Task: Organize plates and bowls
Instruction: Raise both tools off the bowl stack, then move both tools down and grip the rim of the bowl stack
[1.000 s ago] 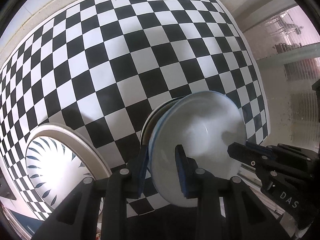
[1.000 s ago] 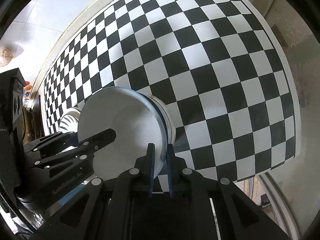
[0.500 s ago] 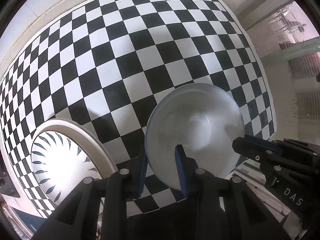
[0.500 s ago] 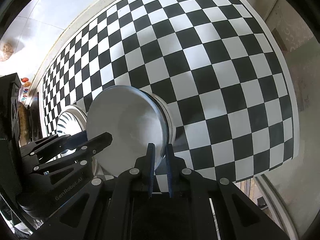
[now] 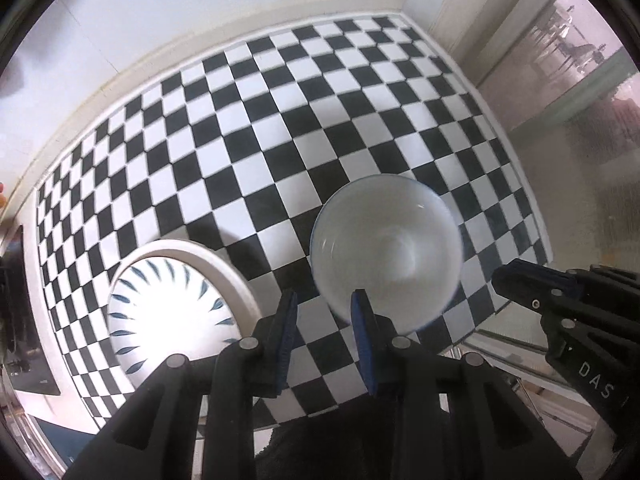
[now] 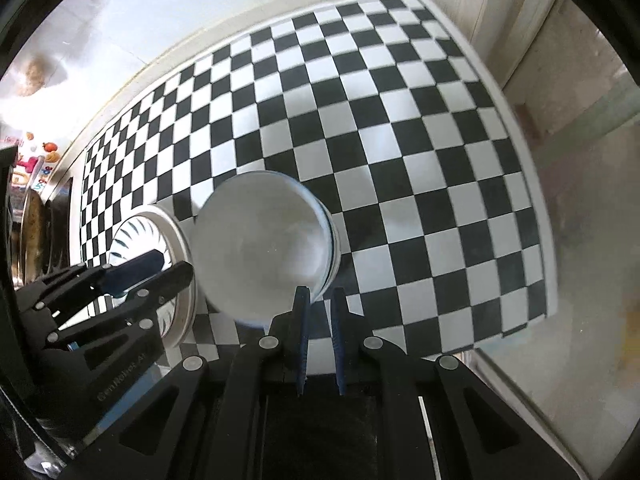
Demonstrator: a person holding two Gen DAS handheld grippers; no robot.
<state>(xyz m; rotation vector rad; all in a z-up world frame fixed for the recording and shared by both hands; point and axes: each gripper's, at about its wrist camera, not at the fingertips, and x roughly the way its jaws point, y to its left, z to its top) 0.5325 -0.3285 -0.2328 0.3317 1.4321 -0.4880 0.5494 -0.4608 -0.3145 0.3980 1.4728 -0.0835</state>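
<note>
A white bowl with a thin blue rim (image 5: pixel 386 250) sits upright on the checkered cloth, nested on another bowl whose edge shows in the right wrist view (image 6: pixel 336 240). A plate with blue leaf marks (image 5: pixel 168 312) lies to its left; it also shows in the right wrist view (image 6: pixel 136 236). My left gripper (image 5: pixel 324 304) is open and empty, just in front of the bowl's near rim. My right gripper (image 6: pixel 318 300) is open by a narrow gap and empty, at the bowl's (image 6: pixel 264 244) near right edge.
The black and white checkered cloth (image 5: pixel 280 128) covers the table up to a white wall at the back. The table's right edge (image 6: pixel 536 240) drops off to the floor. Dark items stand at the far left (image 6: pixel 32 220).
Both grippers have let go of the white bowl and pulled back and up. The bowl was held tilted; it now rests level on the bowl below.
</note>
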